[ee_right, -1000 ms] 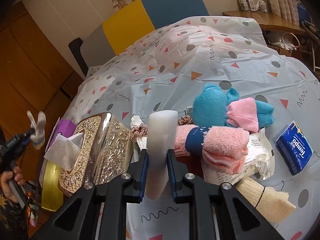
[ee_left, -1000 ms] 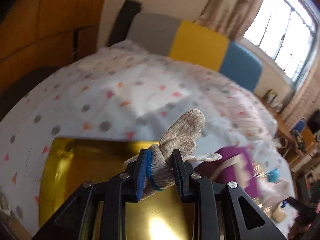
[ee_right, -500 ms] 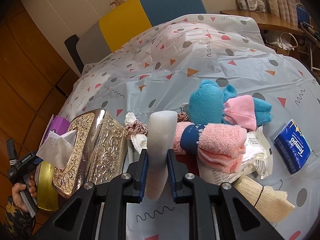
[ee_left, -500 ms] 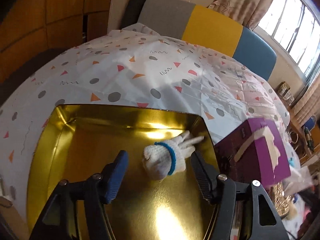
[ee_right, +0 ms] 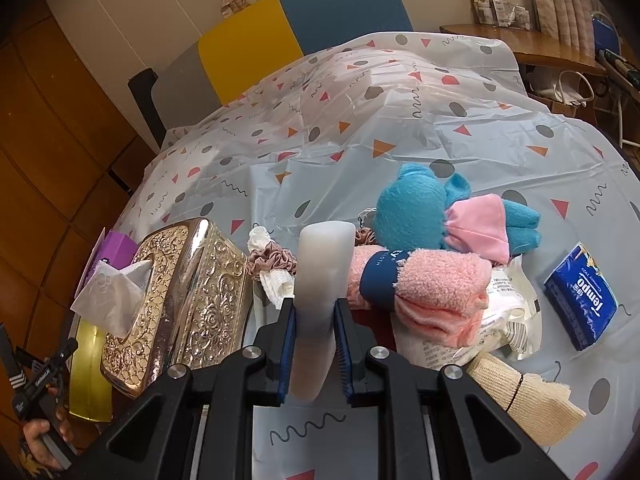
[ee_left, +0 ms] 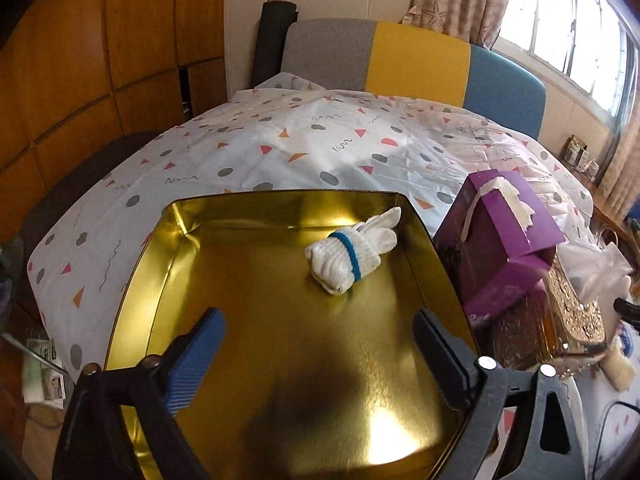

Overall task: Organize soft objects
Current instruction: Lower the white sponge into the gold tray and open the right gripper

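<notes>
A rolled white glove with a blue band point(ee_left: 352, 250) lies in the gold tin tray point(ee_left: 256, 292), near its far right corner. My left gripper point(ee_left: 316, 344) is open and empty above the tray, behind the glove. My right gripper point(ee_right: 314, 316) is shut on a pale white soft bar point(ee_right: 322, 272) held upright above the table. Beyond it lie a pink rolled towel point(ee_right: 432, 284), a blue plush piece point(ee_right: 412, 208), a pink cloth point(ee_right: 478, 228), scrunchies point(ee_right: 270, 260) and a beige cloth roll point(ee_right: 528, 404).
A purple box point(ee_left: 500, 248) and an ornate gold tissue box point(ee_right: 180, 292) stand right of the tray. A blue Tempo tissue pack point(ee_right: 582, 310) and a white plastic packet point(ee_right: 492, 328) lie on the patterned tablecloth point(ee_right: 360, 120). A striped chair back point(ee_left: 400, 60) stands behind.
My left gripper opened and let the glove go into the gold tray, then drew back from it. My right gripper stayed shut on the white bar, almost still.
</notes>
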Available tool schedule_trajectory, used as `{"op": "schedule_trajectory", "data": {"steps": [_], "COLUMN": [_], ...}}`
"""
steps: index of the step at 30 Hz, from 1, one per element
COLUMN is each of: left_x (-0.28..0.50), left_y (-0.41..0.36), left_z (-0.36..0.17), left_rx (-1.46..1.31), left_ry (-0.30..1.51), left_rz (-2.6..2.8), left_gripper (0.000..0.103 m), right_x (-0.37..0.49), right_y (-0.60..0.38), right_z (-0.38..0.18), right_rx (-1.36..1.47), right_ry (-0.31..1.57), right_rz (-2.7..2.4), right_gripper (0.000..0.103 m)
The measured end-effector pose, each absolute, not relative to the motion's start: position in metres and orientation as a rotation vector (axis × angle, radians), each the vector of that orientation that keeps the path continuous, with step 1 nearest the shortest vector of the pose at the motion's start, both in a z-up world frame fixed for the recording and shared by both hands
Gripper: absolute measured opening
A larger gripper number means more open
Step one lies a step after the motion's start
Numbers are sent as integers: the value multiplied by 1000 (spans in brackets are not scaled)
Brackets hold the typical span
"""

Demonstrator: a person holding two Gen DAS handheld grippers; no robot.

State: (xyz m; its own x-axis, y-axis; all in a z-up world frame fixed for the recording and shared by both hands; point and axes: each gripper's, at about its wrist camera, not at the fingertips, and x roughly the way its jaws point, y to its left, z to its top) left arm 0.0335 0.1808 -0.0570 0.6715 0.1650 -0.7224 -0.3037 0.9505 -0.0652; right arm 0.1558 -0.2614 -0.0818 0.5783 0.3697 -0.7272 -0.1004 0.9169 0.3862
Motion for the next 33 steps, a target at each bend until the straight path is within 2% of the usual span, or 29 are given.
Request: {"op": "schedule_trajectory", "data": {"steps": [3,9,14,18,25,29,31,33], "left_x": [28,23,20,17,9,4,0,-2], "left_y": [183,189,195,202,219,225,224,224], "left_z": [-57,-59,-61,-63,-68,-69,-68,-67], "left_rx": [-199,-224,-240,-251,-277,-301,-290,-287], "left_ry": [797,805,805,808,808,808,795,782], "left_rz": [274,281,288,303,347,347,343,339], "left_gripper": [103,103,103,103,103,103,103,103], "right_x": [153,141,121,104,96,113,120,122], "right_y": [-262,-244,-198,-143,-26,20,30,28], "right_z": [-75,-42,12,38,12,-19,-31,-36], "right_rx": [327,353,318,284,164,112,133,120], "right_ry": [892,820,720,721,871,976,1021,1000], "right_rz": [265,322,492,697,871,864,867,784], "right_gripper": [18,18,18,18,18,23,36,38]}}
